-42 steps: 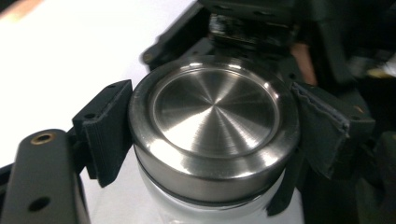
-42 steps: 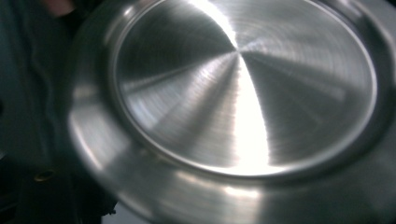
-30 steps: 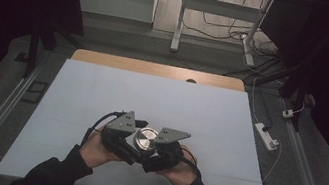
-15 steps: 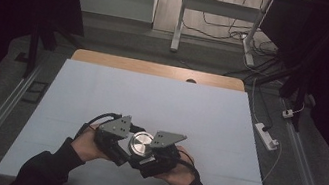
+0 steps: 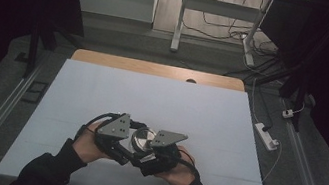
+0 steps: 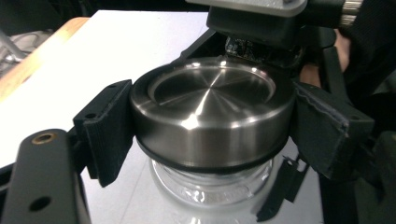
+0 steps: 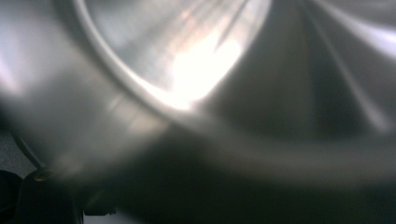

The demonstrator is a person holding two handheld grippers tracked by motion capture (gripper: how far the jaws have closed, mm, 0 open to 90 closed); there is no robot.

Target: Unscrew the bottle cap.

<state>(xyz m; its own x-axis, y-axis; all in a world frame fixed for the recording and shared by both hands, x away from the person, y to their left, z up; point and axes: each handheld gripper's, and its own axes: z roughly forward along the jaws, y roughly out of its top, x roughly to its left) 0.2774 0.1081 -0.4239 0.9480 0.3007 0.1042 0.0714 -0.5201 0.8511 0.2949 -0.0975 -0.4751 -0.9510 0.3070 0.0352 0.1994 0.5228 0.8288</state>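
Both hands are sitting a little nearer to the person's edge of the table (image 5: 103, 82) than one second ago, and the steel lid (image 5: 143, 138) has come along between them. It is a round stainless lid with a black sealing ring below, and under it a clear glass jar (image 6: 212, 189) is showing, so the lid is resting on top of the jar, which is standing upright with its long axis vertical. In the left gripper view the left gripper (image 6: 212, 126) is pinching the lid: one black padded jaw is pressing on the left side of the lid wall and the other on the right side. The right gripper (image 5: 157, 158) is lying just beside the lid on the person's right, its grey plate almost over the rim. Its own camera is so close to the shiny metal that everything is blurred, so I cannot tell if its jaws are spread or closed on something. Relative to the lid, the left gripper is at the side and level with it, and the right gripper is slightly lower, maybe near the jar body. I judge that the coming move is turning or lifting the lid while the jar is being kept steady.
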